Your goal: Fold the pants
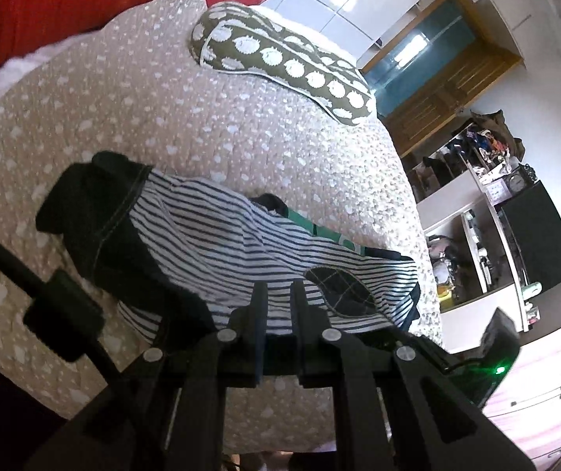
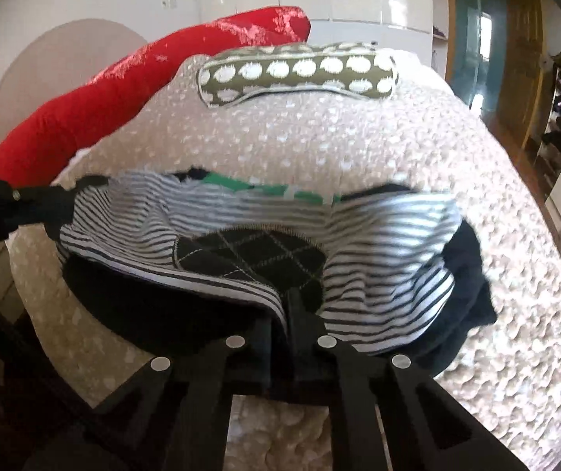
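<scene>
1. Striped pants point(image 1: 217, 235) bunched up on the beige dotted bedspread point(image 1: 163, 110), right in front of both grippers, black waistband end out at about 10 o'clock in the left wrist view.
2. Left gripper point(image 1: 278, 302) pinching the near striped edge, fingers close together with fabric between them, just at 7 o'clock of the dark quilted knee patch point(image 1: 343, 294).
3. Right gripper point(image 2: 294, 314) clamped narrow on the pants point(image 2: 241, 212) too, cloth tucked in between the fingers, directly at 6 o'clock of the same patch point(image 2: 253, 259).
4. Fabric draped up off the bedspread point(image 2: 319, 133) and hanging over the fingers in both views.
5. Only in the left wrist view: waistband stitching, a desk with a black monitor point(image 1: 539, 235) at 3 o'clock, cluttered shelves above it.
6. Only in the right wrist view: the pants' full width, black lining spilling out at 4 o'clock, a bit of the other gripper's frame gripping the far left corner at 9 o'clock.
7. Both views: green strip poking out behind the stripes, olive dotted pillow point(image 1: 280, 62) at 12 o'clock, red cushion point(image 2: 123, 90) toward 11.
</scene>
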Demonstrator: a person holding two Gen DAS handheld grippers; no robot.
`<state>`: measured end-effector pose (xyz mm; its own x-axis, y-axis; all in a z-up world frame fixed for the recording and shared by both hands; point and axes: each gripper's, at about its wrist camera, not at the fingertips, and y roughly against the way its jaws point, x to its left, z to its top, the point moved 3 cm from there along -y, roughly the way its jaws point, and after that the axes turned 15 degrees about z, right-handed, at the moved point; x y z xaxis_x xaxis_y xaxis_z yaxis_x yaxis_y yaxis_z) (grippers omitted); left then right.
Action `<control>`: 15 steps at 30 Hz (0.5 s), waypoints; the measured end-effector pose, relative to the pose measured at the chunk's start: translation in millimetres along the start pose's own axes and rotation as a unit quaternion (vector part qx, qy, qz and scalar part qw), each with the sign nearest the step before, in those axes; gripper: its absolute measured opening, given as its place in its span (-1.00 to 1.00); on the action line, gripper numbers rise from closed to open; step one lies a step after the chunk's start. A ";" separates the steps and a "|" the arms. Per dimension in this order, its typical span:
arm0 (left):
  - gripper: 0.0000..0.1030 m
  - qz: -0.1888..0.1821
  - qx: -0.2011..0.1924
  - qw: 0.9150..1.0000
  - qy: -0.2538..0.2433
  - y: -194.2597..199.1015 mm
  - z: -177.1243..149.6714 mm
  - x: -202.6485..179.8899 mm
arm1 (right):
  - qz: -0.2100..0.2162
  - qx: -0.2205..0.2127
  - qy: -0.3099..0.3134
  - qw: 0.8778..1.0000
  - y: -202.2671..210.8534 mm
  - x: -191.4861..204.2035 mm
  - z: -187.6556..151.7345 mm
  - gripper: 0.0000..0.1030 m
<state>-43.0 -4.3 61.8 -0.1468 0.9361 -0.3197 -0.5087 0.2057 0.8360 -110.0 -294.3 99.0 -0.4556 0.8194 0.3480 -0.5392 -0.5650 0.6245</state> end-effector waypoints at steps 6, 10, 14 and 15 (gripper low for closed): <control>-0.79 0.007 -0.008 1.000 -0.003 -0.3 6.6 1.7 | -0.003 -0.013 0.010 1.000 2.9 5.0 22.6 -0.88; -0.79 0.011 -0.008 1.000 0.004 -7.1 18.0 4.1 | 0.000 -0.017 0.009 1.000 1.7 4.9 35.9 -0.88; -0.79 0.016 -0.014 1.000 0.010 -18.3 40.7 3.8 | 0.004 -0.023 0.007 1.000 -0.4 0.9 57.6 -0.88; -0.79 0.016 -0.013 1.000 0.013 -22.8 48.9 3.9 | 0.005 -0.025 0.007 1.000 -1.8 -0.3 65.8 -0.88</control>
<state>9.5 8.7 63.3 -0.1849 0.9346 -0.3039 -0.5255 0.1673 0.8342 -62.4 -287.1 143.8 -0.4715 0.8123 0.3433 -0.5693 -0.5777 0.5849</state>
